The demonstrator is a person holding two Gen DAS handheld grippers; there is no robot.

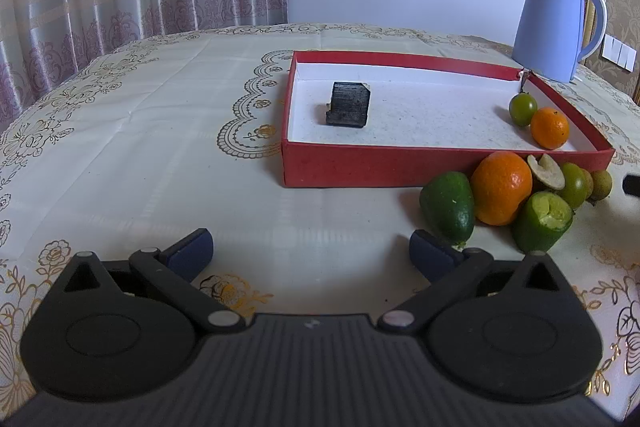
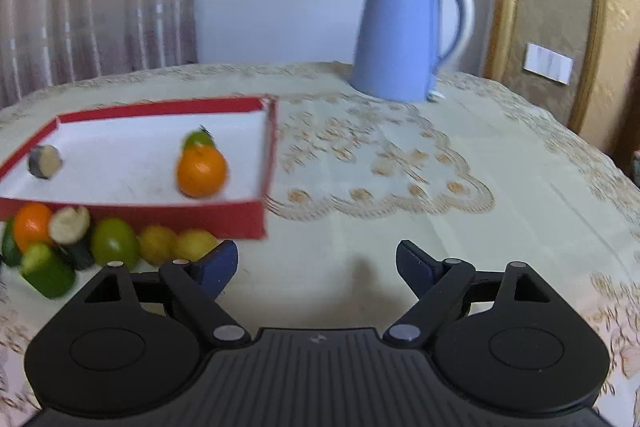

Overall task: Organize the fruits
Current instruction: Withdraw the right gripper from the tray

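Claws: left claw (image 1: 310,253) and right claw (image 2: 316,261) both spread, empty. Fruit pile (image 2: 112,245) lay at 9 o'clock of right claw; centre one fruit before pinching, then red tray (image 2: 160,211).

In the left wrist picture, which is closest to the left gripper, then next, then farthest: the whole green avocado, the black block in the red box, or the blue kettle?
From the left gripper:
1. The whole green avocado, on the cloth just ahead, to the right.
2. The black block, inside the red box, farther back.
3. The blue kettle, behind the box at far right.
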